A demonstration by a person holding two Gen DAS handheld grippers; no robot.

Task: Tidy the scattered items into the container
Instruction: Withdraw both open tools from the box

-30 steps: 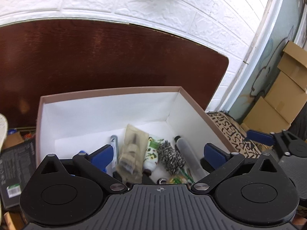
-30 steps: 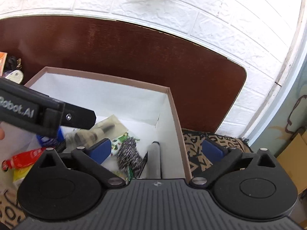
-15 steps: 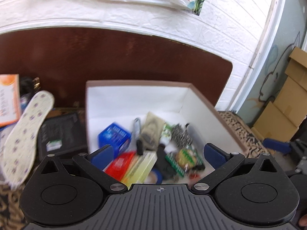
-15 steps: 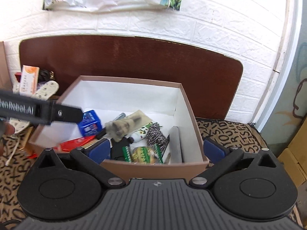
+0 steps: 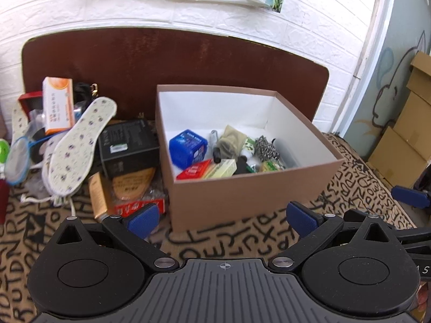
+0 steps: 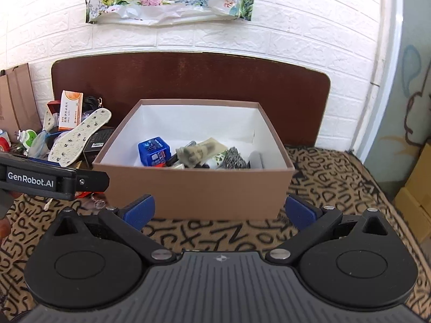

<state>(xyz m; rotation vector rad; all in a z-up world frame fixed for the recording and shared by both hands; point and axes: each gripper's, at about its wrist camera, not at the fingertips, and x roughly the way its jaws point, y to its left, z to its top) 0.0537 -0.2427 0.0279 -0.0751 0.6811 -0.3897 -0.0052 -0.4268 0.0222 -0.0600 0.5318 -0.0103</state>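
Observation:
A brown cardboard box [image 5: 242,196] [image 6: 194,191] with a white inside stands on the patterned cloth. It holds several items, among them a blue box [image 5: 188,148] [image 6: 154,152], a red pack [image 5: 194,170] and a steel scourer [image 5: 266,148] [image 6: 235,158]. Left of the box lies a heap of scattered things: a spotted insole [image 5: 80,145] [image 6: 80,137], a black carton [image 5: 128,145] and an orange-and-white packet [image 5: 58,105] [image 6: 70,110]. My left gripper [image 5: 226,216] is open and empty, just short of the box's near wall. My right gripper [image 6: 219,211] is open and empty too.
A dark wooden headboard [image 6: 188,78] backs the cloth against a white brick wall. Cardboard cartons [image 5: 404,140] stand at the far right. The body of the left gripper [image 6: 54,180] crosses the right wrist view at the left edge. Bare cloth [image 6: 336,177] lies right of the box.
Both grippers have drawn back and up from over the box, which now shows whole. The heap to its left has come into view. Both stay open and empty.

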